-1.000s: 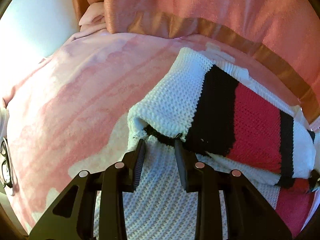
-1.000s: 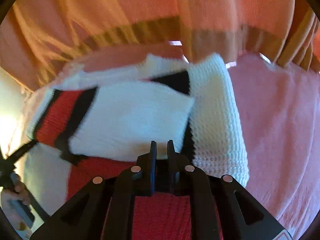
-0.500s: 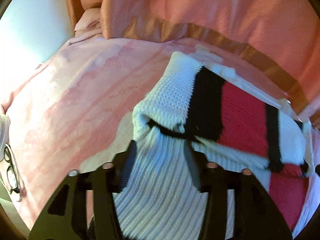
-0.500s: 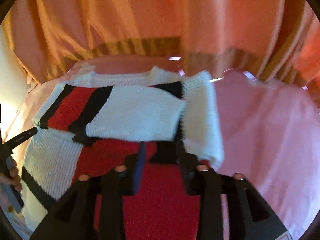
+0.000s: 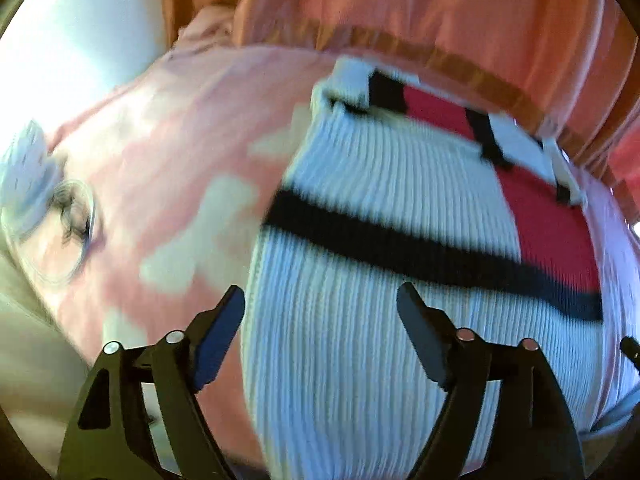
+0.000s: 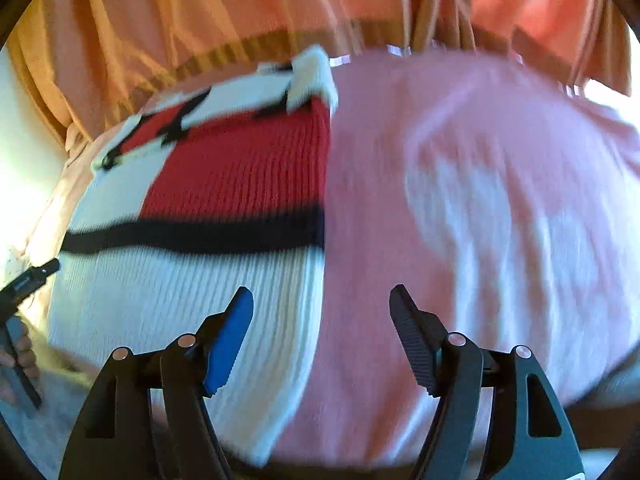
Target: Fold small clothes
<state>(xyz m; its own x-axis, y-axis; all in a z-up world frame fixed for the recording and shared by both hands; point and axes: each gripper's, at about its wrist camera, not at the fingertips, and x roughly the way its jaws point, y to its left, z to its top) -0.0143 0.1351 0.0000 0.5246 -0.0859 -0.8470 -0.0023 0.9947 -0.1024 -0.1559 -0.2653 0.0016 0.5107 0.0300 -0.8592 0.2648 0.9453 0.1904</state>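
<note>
A small knit sweater point(image 5: 380, 320) in white, red and black lies flat on a pink blanket point(image 5: 160, 160), its sleeves folded across the far end point(image 5: 400, 96). My left gripper point(image 5: 320, 316) is open and empty above the sweater's near white hem, at its left edge. In the right wrist view the sweater point(image 6: 208, 216) fills the left half. My right gripper point(image 6: 322, 312) is open and empty over the sweater's right edge near the hem. The frames are motion-blurred.
An orange curtain point(image 6: 280, 8) with a brown band hangs behind the bed. Glasses point(image 5: 60, 232) lie on the blanket at the far left. The other hand-held gripper point(image 6: 24, 288) shows at the left edge of the right wrist view. Bare blanket point(image 6: 500, 200) spreads to the right.
Both grippers let go of the folded sleeves, opened wide and pulled back toward the sweater's hem. The sleeves stay folded at the far end.
</note>
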